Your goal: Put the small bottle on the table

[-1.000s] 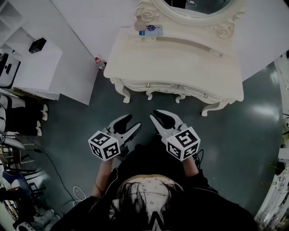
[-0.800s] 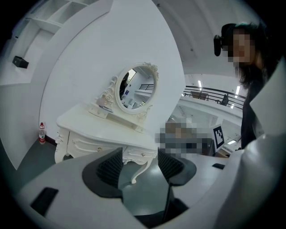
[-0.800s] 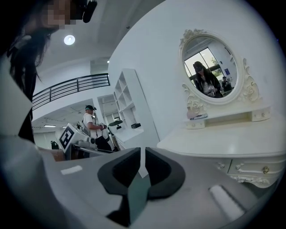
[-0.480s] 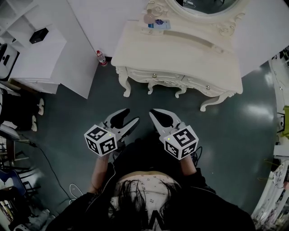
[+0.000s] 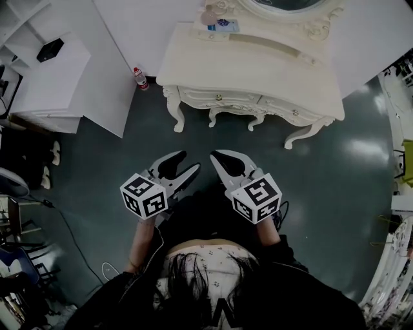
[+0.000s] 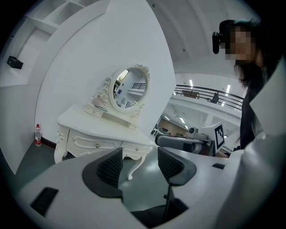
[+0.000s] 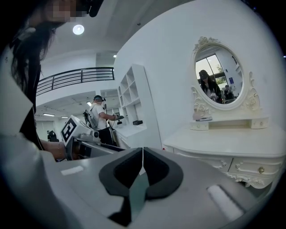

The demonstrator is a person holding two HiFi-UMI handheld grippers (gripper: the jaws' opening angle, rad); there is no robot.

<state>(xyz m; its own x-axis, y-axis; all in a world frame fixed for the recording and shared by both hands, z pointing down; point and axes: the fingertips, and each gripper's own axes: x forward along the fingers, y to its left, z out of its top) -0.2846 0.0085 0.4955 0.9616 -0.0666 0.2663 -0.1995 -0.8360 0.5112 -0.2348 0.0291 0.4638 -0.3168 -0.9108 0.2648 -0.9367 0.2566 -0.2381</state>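
The small bottle (image 5: 137,78), clear with a red cap, stands on the dark floor by the white wall, left of the cream dressing table (image 5: 258,64). It also shows at the far left in the left gripper view as the bottle (image 6: 38,134) beside the table (image 6: 85,123). My left gripper (image 5: 186,162) is open and empty, its pads (image 6: 111,166) well apart. My right gripper (image 5: 218,156) is shut on nothing, its fingertips (image 7: 134,163) touching. Both hang over the floor in front of the table, far short of the bottle.
An oval mirror (image 5: 284,6) tops the table, with a pink flask (image 5: 208,18) and a blue box (image 5: 226,26) on its shelf. A white shelf unit (image 5: 45,84) with a black box (image 5: 50,50) stands left. Another person (image 7: 99,117) stands far off.
The table and the bottle have slid upward in the head view and look slightly smaller. Both grippers keep their place before my body. The right gripper's jaws look closer together than a second ago.
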